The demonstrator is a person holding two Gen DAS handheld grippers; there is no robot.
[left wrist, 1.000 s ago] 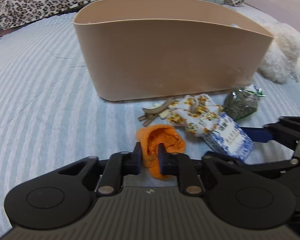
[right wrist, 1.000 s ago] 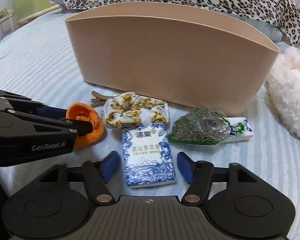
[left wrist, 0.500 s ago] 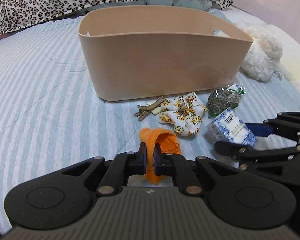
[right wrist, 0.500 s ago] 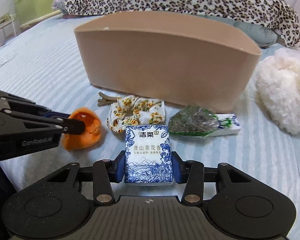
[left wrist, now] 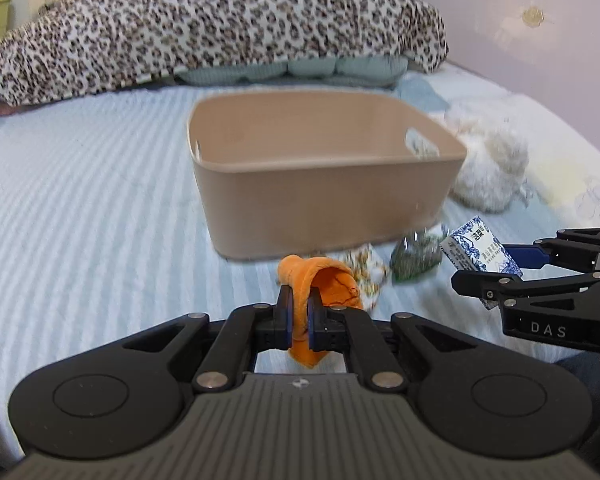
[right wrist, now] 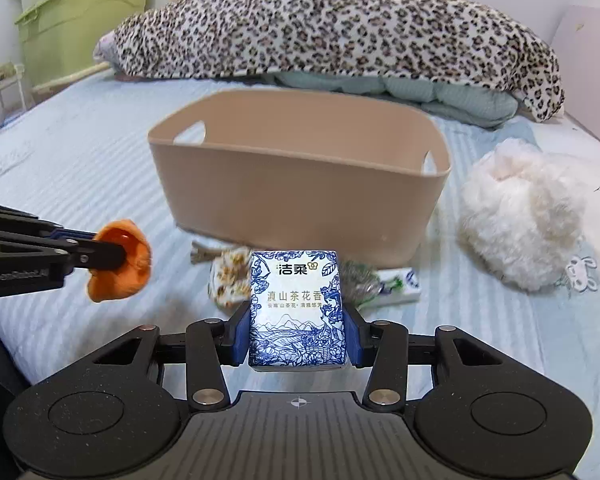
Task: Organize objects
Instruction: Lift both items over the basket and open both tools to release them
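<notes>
One beige oval plastic basket (right wrist: 300, 196) with cut-out handles sat on the pale blue striped bed (left wrist: 80, 200), its rim open upward and its inside bare as far as visible. Left gripper (left wrist: 299, 316): fingers clenched on one crumpled orange cloth piece (left wrist: 324, 284), held clear of the bed, in front of the basket's near wall. Right gripper (right wrist: 298, 332): fingers clamped on the two sides of one blue-and-white printed tissue pack (right wrist: 297, 312), also lifted, just short of the near wall. Open bedspread lay to the left of the basket. On the bed between grippers and basket: one floral fabric scrunchie (right wrist: 230, 280), one brown hair clip (right wrist: 204, 254), one clear bag of dark dried leaves (left wrist: 416, 258); all blurred. One white fluffy plush (right wrist: 520, 220) lay beside the basket's right end. One leopard-print blanket (right wrist: 332, 28) was heaped behind the far rim.
</notes>
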